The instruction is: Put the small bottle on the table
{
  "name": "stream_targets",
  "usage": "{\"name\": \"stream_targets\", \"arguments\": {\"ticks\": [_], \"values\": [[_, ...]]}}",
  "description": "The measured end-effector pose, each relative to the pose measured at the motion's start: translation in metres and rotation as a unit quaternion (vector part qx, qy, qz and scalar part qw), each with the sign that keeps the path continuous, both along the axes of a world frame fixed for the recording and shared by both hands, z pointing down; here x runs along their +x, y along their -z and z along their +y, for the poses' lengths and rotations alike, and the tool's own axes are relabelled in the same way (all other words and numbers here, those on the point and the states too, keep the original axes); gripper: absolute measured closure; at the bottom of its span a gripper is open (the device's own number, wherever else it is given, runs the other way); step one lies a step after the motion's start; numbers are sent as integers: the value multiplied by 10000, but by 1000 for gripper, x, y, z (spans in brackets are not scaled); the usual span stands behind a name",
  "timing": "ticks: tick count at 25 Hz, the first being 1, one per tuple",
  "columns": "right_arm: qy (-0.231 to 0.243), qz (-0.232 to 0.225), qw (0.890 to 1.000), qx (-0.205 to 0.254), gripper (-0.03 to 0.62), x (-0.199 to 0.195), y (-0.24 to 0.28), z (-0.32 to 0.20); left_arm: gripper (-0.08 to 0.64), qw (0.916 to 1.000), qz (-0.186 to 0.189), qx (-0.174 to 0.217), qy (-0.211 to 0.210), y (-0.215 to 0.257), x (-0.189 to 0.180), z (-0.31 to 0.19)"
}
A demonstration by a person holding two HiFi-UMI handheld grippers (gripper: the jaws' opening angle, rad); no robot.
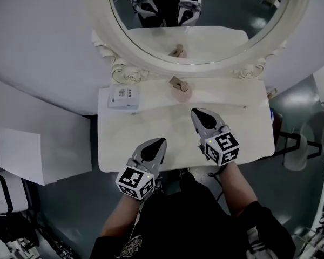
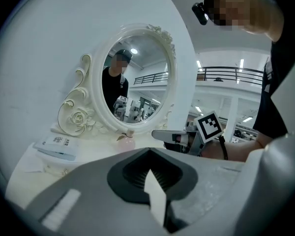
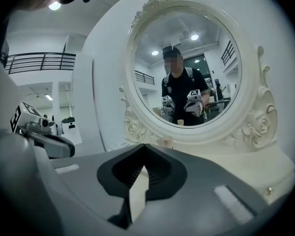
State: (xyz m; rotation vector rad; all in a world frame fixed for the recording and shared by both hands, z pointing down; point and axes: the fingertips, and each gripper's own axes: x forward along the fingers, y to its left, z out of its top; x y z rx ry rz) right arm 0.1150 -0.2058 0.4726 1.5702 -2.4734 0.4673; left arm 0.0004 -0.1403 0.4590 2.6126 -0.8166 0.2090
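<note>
A small pink bottle [image 1: 181,88] with a tan top stands on the white dressing table [image 1: 151,128], at the foot of the oval mirror [image 1: 200,15]. It shows past the jaw tips in the left gripper view [image 2: 125,141] and just peeks over them in the right gripper view [image 3: 164,141]. My left gripper [image 1: 157,143] hovers over the table's front edge, shut and empty. Farther in, my right gripper [image 1: 197,113] is also shut and empty, a short way in front of the bottle. Neither touches the bottle.
A white box [image 1: 122,97] lies at the table's back left corner, beside the mirror's carved frame [image 1: 124,72]. The mirror reflects both grippers and the person. The right gripper [image 2: 179,136] shows in the left gripper view. Grey floor surrounds the table.
</note>
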Motion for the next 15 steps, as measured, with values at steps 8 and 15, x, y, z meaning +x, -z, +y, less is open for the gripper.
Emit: {"name": "stream_targets", "arguments": {"ticks": [8, 15], "values": [[-619, 27, 9981, 59, 563, -35, 12, 66, 560, 9995, -29, 15, -311, 5, -45, 39], [-955, 45, 9954, 41, 563, -67, 14, 130, 560, 9965, -57, 85, -835, 5, -69, 85]]}}
